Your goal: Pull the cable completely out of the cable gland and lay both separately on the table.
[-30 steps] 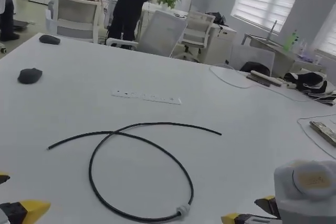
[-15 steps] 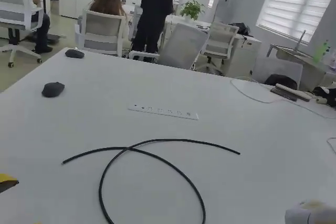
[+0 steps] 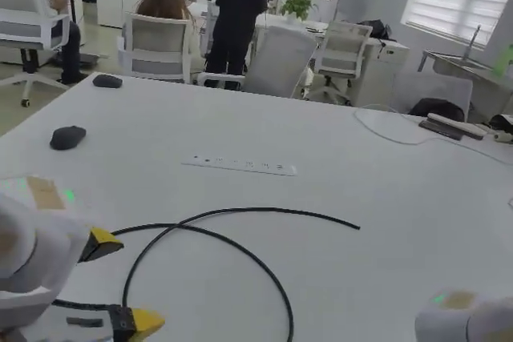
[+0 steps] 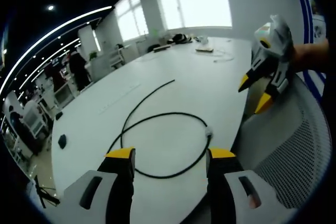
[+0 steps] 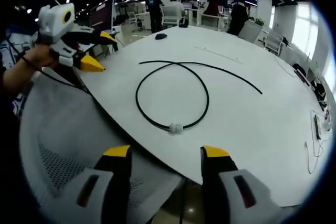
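Head view: cable looped on the counter; left tool spread apart, empty, near the loop's left side.
Left gripper view: adds the gland threaded on the cable; right tool gaping, empty, beyond the counter edge.
Right gripper view: gland on the loop's stretch nearest the counter rim.

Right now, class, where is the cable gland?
In the right gripper view, the cable gland sits on the black cable, at the part of its loop nearest the white table's near edge, just ahead of the right gripper.
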Tool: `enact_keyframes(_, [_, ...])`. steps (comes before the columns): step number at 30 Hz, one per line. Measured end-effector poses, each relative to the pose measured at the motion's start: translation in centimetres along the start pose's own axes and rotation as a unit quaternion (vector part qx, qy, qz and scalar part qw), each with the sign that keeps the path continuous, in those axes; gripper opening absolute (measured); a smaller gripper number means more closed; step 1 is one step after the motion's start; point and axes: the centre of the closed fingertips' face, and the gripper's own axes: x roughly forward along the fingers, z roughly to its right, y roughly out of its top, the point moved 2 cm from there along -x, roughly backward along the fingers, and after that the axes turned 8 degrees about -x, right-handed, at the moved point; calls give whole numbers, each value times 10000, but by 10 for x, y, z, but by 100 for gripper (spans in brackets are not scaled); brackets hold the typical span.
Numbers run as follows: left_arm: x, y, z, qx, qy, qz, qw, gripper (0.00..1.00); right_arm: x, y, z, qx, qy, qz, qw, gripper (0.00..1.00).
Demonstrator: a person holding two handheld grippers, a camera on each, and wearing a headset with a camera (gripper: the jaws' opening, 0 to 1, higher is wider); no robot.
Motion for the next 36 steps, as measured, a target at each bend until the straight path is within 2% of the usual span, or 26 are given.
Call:
enact_keyframes(3, [24,-3,14,98,-264,-236,9993,54,-4,-3,11,30,-36,43,10000,55])
enact_keyframes(5, [36,-6,20,189,-391,-367,9984,54,-6,-6,18,56,-53,57,10000,54])
enact_keyframes(8, [58,-9,35,147,-749,-549,9956,53,-6,-13,27,123,-65,22,9999,55])
enact_keyframes(12, [87,-19,46,243,-1053,-802,9909,50,-7,-19,36,145,-37,10,9999,55])
enact_keyframes(15, [105,-27,52,285,-1184,-1005,9874,48,-7,-26,43,222,-49,38,9997,55])
enact_keyframes(18, [122,-32,60,394,-1267,-1084,9852,47,-7,-33,46,284,-49,-23,9996,54])
enact_keyframes(22, [143,-42,70,303,-1408,-1231,9819,43,-10,-40,49,285,-75,-78,9995,54])
enact_keyframes(24, [151,-47,73,268,-1438,-1250,9813,40,-12,-41,51,295,-102,-84,9995,54])
enact_keyframes(27, [161,-57,74,117,-1444,-1423,9792,35,-13,-44,54,324,-119,-86,9994,54])
enact_keyframes(29, [166,-58,76,-95,-1475,-1380,9793,33,-13,-46,55,327,-124,-102,9993,54])
enact_keyframes(33, [172,-62,77,-380,-1447,-1433,9783,31,-15,-49,56,356,-140,-123,9992,54])
enact_keyframes(34, [172,-64,78,-430,-1443,-1477,9775,29,-15,-50,56,359,-144,-131,9992,54])
enact_keyframes(35, [171,-66,80,-511,-1447,-1549,9759,22,-15,-50,56,357,-150,-138,9992,54])
enact_keyframes(36, [172,-67,80,-476,-1459,-1551,9759,17,-15,-50,56,353,-154,-140,9992,54])
